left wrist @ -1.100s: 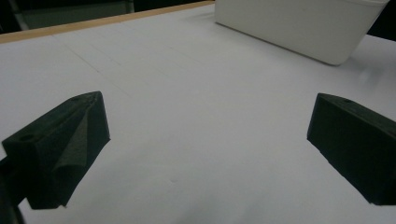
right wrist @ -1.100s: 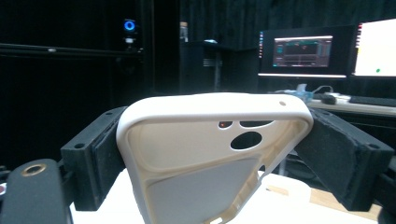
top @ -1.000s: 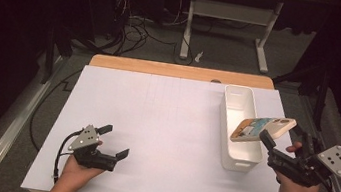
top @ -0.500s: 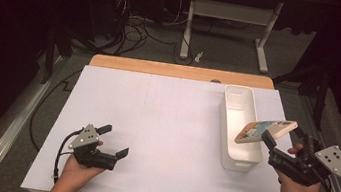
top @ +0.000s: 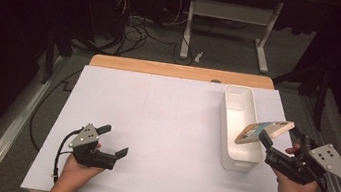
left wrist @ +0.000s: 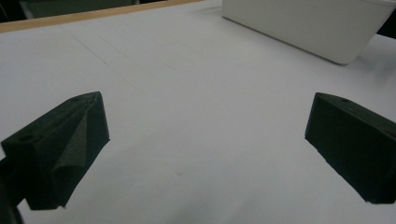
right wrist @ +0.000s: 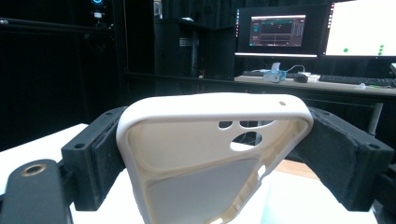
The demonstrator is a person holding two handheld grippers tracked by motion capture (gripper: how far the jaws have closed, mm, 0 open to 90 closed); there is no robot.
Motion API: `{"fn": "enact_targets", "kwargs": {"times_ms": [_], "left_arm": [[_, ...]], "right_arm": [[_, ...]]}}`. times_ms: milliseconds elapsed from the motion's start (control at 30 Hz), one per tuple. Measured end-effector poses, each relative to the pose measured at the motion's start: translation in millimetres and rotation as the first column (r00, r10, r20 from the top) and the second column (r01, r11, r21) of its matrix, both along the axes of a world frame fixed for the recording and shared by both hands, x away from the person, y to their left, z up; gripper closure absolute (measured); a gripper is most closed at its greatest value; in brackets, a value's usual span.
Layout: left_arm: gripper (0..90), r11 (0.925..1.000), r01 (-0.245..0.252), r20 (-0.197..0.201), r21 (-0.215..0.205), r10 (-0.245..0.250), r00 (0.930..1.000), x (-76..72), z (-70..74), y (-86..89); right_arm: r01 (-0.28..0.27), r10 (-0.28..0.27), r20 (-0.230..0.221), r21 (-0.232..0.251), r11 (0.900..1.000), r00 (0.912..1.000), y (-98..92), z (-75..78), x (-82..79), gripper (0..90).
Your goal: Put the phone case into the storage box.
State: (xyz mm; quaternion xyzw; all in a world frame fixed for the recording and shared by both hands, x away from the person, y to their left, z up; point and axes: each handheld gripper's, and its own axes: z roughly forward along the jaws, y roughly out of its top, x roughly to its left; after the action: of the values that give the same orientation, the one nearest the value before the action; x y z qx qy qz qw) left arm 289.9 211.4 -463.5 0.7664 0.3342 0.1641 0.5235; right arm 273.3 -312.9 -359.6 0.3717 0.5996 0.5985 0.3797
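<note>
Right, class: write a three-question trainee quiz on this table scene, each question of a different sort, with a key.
1. True or false: the left claw is shut on something.
2. What does the right claw hold? A) phone case B) spoon C) cup
3. Fill in: the case hangs tilted above the white ___.

Key: 1 false, its jaws stand open over the table. 2 A. 3 bin.

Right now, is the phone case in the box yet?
Not yet. Done: the right gripper has the case clamped and lifted above the white box. Left: lowering it in and letting go, probably. The left gripper rests open on the table.
</note>
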Motion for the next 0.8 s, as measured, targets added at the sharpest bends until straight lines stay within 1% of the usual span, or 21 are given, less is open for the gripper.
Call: {"fn": "enact_targets", "kwargs": {"times_ms": [133,200,233,300,500,600,800], "left_arm": [[0.8,1.0000,0.002,0.014,-0.004,-0.002,0.9999,-0.9,0.0,-0.6],[0.5,0.9999,-0.006,0.025,-0.010,0.006,0.9997,-1.5,-1.3,-0.9],[0.2,0.9999,-0.005,0.024,-0.014,0.005,0.9997,-1.6,-2.1,-0.9],[0.2,0.9999,-0.006,0.025,-0.010,0.006,0.9997,-1.8,-3.0,-1.5],[0.2,0.9998,-0.003,0.022,-0.018,0.003,0.9998,-1.9,-2.8,-2.0],[0.2,0.9999,0.000,0.027,-0.014,0.000,0.9996,-2.6,-2.3,-1.3],[0.2,0.9997,0.011,0.035,-0.020,-0.010,0.9993,-3.6,-1.9,-1.2]], "right_arm": [[0.004,-0.004,-0.001,-0.005,1.000,1.0000,1.5,-0.3,1.5,13.2],[0.008,-0.008,0.000,-0.008,1.000,1.0000,2.2,-0.2,2.4,13.3],[0.006,-0.006,0.001,-0.008,1.000,1.0000,2.5,-0.1,3.1,13.2],[0.004,-0.004,-0.002,-0.006,1.000,1.0000,2.8,0.3,4.7,13.3],[0.012,-0.012,-0.004,-0.010,1.000,0.9999,6.4,2.1,10.9,13.3],[0.021,-0.021,-0.004,-0.009,1.000,0.9998,8.7,5.1,14.7,13.2],[0.040,-0.040,0.000,-0.013,0.999,0.9992,12.8,12.0,24.2,13.3]]}}
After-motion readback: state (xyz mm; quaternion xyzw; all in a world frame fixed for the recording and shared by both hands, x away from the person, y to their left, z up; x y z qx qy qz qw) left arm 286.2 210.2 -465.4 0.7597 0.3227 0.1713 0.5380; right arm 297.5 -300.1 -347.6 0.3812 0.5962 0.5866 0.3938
